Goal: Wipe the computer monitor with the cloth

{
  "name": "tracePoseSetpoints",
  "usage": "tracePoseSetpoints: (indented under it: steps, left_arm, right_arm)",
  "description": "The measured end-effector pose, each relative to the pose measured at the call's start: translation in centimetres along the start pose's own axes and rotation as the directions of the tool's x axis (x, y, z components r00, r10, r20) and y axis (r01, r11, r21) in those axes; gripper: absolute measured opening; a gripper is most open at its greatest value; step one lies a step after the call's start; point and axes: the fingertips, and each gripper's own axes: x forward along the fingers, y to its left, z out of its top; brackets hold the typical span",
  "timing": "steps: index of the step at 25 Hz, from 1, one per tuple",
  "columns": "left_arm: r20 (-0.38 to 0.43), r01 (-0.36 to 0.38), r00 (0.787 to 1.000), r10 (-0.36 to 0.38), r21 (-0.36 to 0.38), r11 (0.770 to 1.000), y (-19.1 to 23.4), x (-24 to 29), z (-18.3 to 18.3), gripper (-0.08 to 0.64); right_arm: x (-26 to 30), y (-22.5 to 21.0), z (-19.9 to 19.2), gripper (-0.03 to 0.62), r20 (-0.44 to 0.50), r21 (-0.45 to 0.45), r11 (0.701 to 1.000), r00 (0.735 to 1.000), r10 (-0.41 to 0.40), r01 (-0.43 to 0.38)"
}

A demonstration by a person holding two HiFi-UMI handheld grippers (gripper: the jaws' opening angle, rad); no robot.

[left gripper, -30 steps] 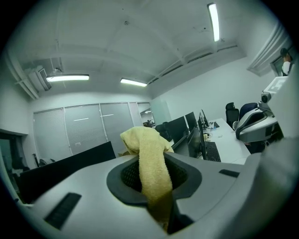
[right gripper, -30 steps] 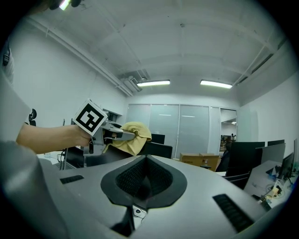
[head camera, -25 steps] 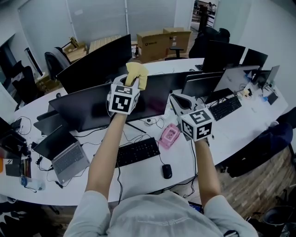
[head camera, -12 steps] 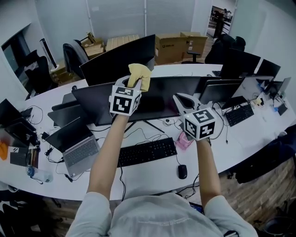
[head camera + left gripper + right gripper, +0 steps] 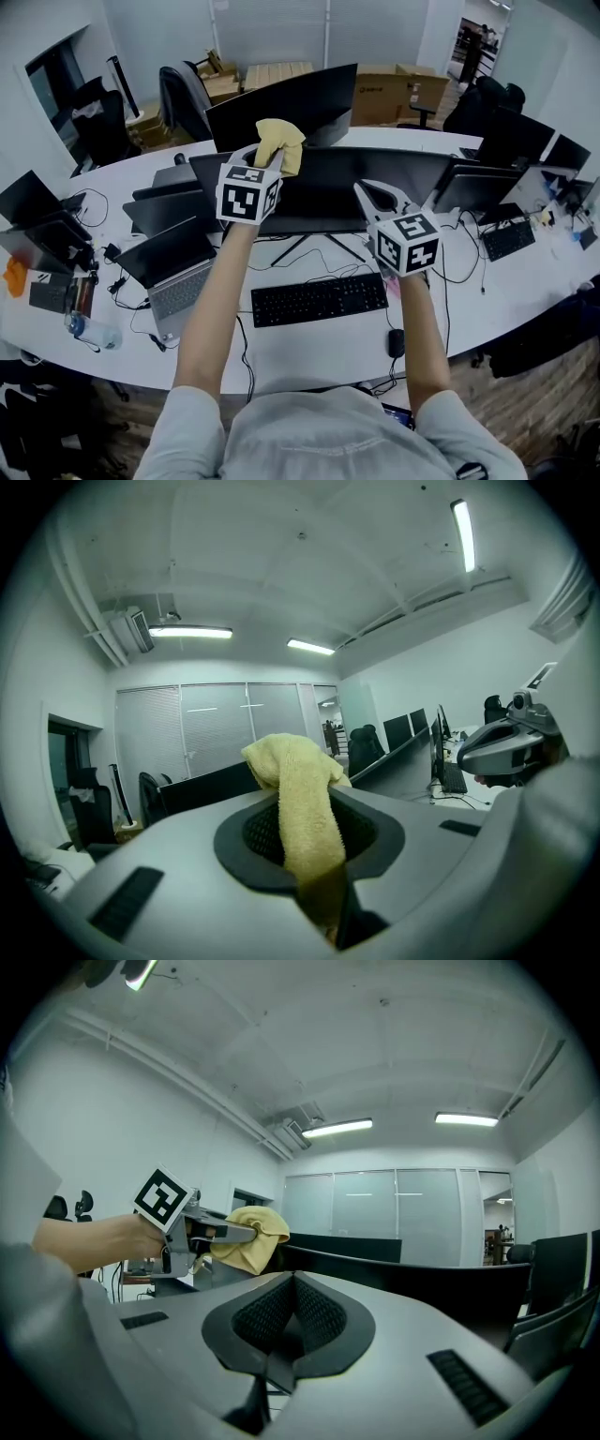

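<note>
Head view: left gripper (image 5: 265, 153) still pinches cloth (image 5: 279, 141) above monitor (image 5: 323, 192), now nearer its left end; right gripper (image 5: 364, 190) jaws together

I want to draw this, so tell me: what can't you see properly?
- Head view: whether the yellow cloth touches the monitor; the cloth and the left gripper cover that spot.
- Head view: any dust on the monitor; too small to see.
- Left gripper view: the cloth's lower end, lost between the shut jaws.
</note>
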Motion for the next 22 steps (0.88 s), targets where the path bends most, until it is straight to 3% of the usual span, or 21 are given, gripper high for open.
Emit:
tracePoseSetpoints:
  steps: [16, 22]
  left_arm:
    - [-0.013, -0.136, 0.991, 0.136, 0.010, 0.991, 12.8, -7.4, -4.0, 0.084]
    - [-0.015, -0.198, 0.980, 0.200, 0.087, 0.976, 16.2, -9.4, -5.1, 0.083]
  right_arm:
    - [6.9, 9.3, 1.1, 0.028, -0.027, -0.030, 0.998, 0.998, 0.060, -0.061]
    - [8.7, 11.7, 1.4, 0.028, -0.039, -0.053, 0.996, 0.996, 0.076, -0.078]
